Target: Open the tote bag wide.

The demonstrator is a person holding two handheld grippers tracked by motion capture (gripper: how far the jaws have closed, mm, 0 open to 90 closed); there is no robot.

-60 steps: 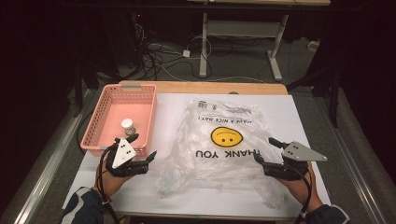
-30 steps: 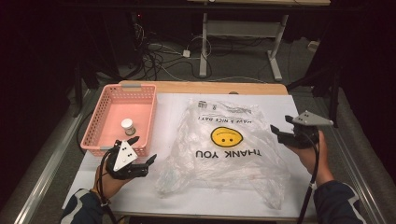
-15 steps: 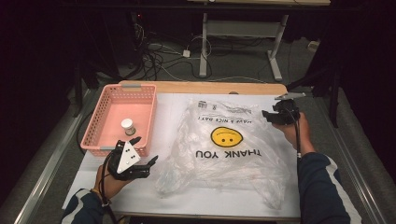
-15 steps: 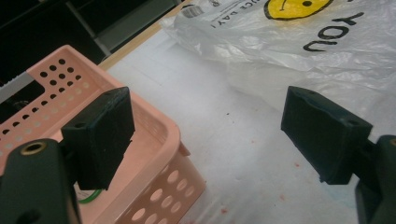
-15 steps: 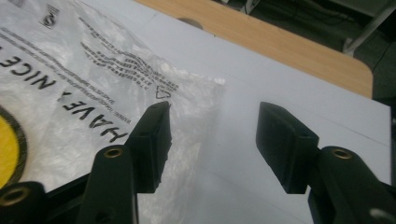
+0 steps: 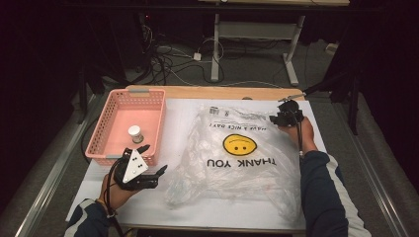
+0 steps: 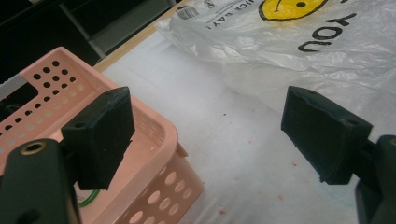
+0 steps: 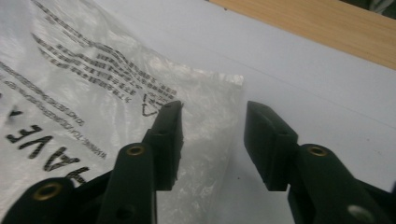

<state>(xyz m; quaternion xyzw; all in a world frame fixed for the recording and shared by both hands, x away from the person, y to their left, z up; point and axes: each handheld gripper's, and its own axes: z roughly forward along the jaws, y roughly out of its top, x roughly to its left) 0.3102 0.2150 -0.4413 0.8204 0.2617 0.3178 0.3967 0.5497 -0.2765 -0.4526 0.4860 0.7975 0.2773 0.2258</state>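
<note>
the plastic bag (image 6: 237, 148) lies flat across the white table (image 6: 183, 118), smiley print up; the right gripper (image 6: 281, 117) hovers at its far right corner, jaws parted over the corner's edge; the left gripper (image 6: 154, 161) sits spread wide, holding nothing, between the bag and the pink basket (image 6: 101, 133), which holds a small white-capped jar (image 6: 134, 133)

— What sits in front of you?
— A pink basket (image 6: 160, 123) at the left of my bench (image 6: 237, 92), with a small white-capped jar (image 6: 134, 133) standing inside it.
— And beside it?
— A clear plastic bag (image 6: 237, 173) lying crumpled on the white sheet (image 6: 183, 118), its yellow smiley (image 6: 239, 144) and "THANK YOU" upside down to me. Beyond the bench, cables (image 6: 168, 59) tangle on the floor.
</note>
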